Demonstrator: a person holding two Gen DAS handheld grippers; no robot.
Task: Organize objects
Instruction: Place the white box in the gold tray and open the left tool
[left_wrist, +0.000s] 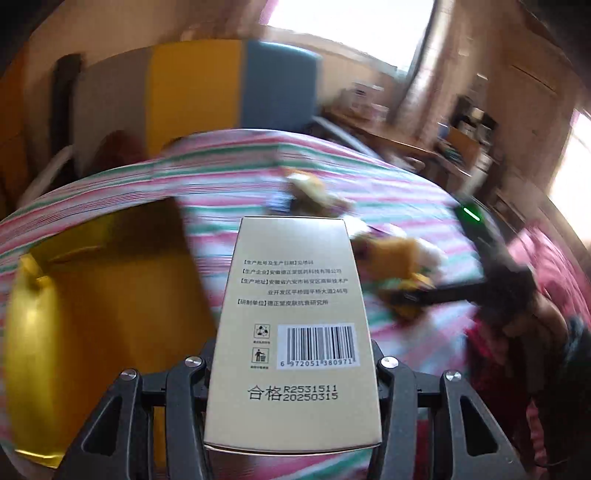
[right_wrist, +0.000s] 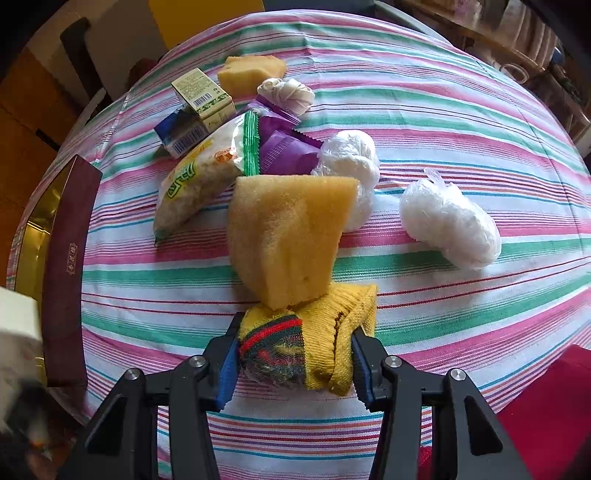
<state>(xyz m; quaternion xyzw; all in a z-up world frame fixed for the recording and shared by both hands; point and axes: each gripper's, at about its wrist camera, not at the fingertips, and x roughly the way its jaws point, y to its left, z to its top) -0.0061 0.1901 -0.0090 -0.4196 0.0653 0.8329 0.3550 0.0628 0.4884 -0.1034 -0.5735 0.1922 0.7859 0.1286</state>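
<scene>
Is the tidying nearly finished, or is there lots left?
Lots left. Nothing looks put away yet. The left gripper holds a beige carton, the right gripper squeezes a knitted sock. Sponges, snack packets and small boxes lie on the cloth.

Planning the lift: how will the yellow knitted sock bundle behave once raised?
The yellow knitted sock bundle probably sags: its soft folds already bulge between the right gripper pads. Likely light, and not slippery given the coarse knit. The sponge wedge leaning on it may topple.
</scene>
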